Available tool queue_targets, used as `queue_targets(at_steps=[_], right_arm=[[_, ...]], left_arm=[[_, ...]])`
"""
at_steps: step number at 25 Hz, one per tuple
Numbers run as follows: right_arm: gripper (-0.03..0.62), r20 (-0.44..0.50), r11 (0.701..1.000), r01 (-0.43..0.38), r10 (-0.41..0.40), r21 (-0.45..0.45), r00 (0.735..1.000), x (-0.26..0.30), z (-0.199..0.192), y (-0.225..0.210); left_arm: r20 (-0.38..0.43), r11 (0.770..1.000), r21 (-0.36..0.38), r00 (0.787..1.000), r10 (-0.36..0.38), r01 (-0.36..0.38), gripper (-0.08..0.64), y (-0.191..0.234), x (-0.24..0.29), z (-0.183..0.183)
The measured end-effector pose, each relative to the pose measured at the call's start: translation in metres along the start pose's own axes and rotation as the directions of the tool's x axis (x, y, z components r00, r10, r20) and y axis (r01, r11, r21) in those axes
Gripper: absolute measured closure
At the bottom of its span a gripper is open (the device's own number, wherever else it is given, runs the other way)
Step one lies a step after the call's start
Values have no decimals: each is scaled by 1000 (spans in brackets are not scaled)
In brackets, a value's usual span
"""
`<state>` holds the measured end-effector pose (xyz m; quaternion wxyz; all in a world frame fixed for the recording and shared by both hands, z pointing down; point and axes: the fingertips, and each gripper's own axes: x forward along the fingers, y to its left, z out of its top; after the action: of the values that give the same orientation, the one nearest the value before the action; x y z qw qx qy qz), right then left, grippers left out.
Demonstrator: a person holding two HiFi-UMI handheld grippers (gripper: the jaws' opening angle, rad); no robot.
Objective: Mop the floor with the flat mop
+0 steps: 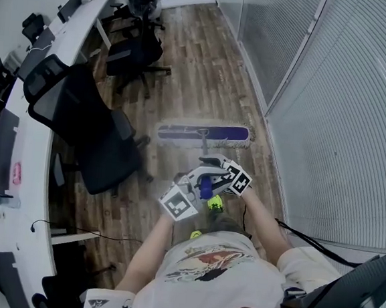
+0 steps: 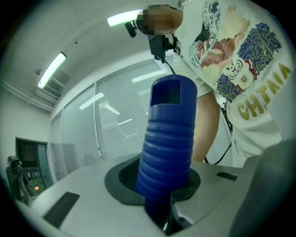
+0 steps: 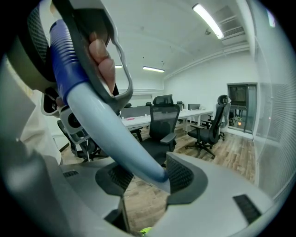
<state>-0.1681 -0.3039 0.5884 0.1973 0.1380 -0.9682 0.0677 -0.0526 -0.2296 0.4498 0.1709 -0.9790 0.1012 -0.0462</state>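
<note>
The flat mop's head (image 1: 203,133), purple-blue with a white fringe, lies flat on the wood floor ahead of me. Its pole (image 1: 205,152) runs back to a blue ribbed grip (image 1: 206,185) between my two grippers. My left gripper (image 1: 188,191) is shut on that blue ribbed grip (image 2: 166,139), which stands up between the jaws of the left gripper (image 2: 164,187). My right gripper (image 1: 226,176) sits just beyond it. In the right gripper view, the right gripper (image 3: 148,178) is shut on the pale blue pole (image 3: 111,134) below the grip.
A black mesh office chair (image 1: 87,131) stands close on the left by the long white desk (image 1: 21,155). More chairs (image 1: 139,41) stand farther up the aisle. A glass wall with blinds (image 1: 344,109) runs along the right. A cable (image 1: 85,232) lies on the floor.
</note>
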Motion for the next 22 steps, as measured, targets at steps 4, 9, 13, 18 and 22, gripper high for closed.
queue_targets(at_steps=[4,9,13,18,22], right_arm=[[405,3,999,31,-31,6,1000,3,-12,57],[405,14,997,68,-68,26,998,-7,-27,117],[405,23,994,99,-100,50,995,-22,-31,149],[405,31,993,106,-108,61,994,-47,-43,190],[405,36,993,106,-108,60,994,-70,-54,224]], left_arm=[[49,1000,13,999,-6,6,508,-55,-29,13],[71,1000,10,997,-12,11,508,-117,-47,29],[87,999,15,995,-50,49,508,-152,-52,46],[72,997,21,995,-74,72,509,-198,-47,65],[31,996,16,995,-93,93,509,-238,-41,77]])
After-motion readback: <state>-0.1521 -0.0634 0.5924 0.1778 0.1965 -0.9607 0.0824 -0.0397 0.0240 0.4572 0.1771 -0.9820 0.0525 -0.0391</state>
